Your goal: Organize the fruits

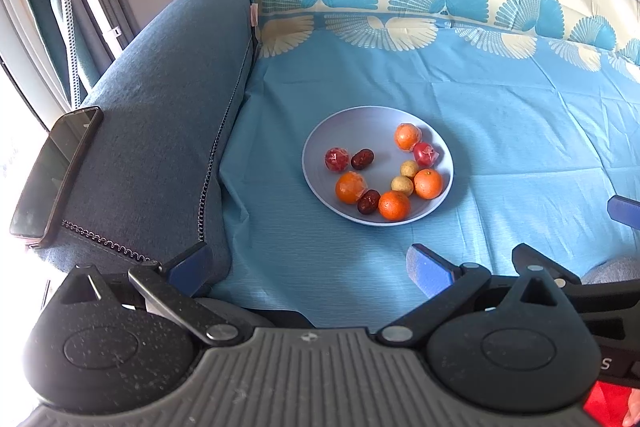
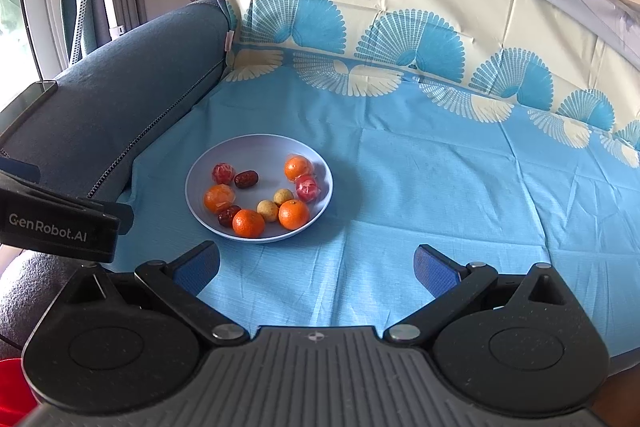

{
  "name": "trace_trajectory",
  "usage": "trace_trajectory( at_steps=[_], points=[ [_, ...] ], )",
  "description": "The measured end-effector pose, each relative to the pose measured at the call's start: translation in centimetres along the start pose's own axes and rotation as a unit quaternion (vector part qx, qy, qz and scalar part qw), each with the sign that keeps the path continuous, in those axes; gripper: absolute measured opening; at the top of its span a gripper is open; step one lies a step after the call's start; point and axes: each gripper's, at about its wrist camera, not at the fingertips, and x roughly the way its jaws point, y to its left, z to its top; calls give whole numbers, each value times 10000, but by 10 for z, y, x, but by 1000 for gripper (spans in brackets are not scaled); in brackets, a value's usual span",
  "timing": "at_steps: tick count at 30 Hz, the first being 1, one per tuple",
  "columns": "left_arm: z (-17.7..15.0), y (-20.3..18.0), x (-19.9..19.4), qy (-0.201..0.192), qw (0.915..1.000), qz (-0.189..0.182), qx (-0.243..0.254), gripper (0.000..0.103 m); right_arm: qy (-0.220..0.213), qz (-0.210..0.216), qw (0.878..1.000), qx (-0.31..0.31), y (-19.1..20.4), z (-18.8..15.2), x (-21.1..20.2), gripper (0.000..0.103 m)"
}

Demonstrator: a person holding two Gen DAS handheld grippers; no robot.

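Observation:
A pale blue plate (image 1: 360,123) (image 2: 256,147) sits on the blue cloth and holds several fruits: oranges (image 1: 394,205) (image 2: 294,214), two red wrapped fruits (image 1: 337,159) (image 2: 307,187), two dark dates (image 1: 362,159) (image 2: 245,179) and two small yellow-green fruits (image 1: 402,185) (image 2: 267,210). My left gripper (image 1: 306,269) is open and empty, low in front of the plate. My right gripper (image 2: 316,267) is open and empty, in front and to the right of the plate. The left gripper's body shows at the left edge of the right wrist view.
A blue-grey sofa armrest (image 1: 160,99) (image 2: 120,75) stands left of the cloth, with a dark phone (image 1: 56,171) on it. The patterned cloth (image 1: 500,131) (image 2: 460,187) runs up the backrest behind. A window and curtain are at the far left.

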Motion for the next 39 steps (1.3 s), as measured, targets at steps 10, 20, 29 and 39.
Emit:
trace_trajectory(
  at_steps=[10,20,29,39],
  points=[
    [0,0,1,21,10000,-1,-21,103,16,-13,10000,17,0,0,1,102],
    [0,1,0,15,10000,-18,-38,103,3,-41,10000,5,1,0,1,102],
    [0,1,0,9,10000,-16,-41,103,-4,-45,10000,-19,2,1,-1,102],
    [1,2,0,27,10000,-46,-51,103,-17,-40,10000,-37,2,3,-2,102]
  ],
)
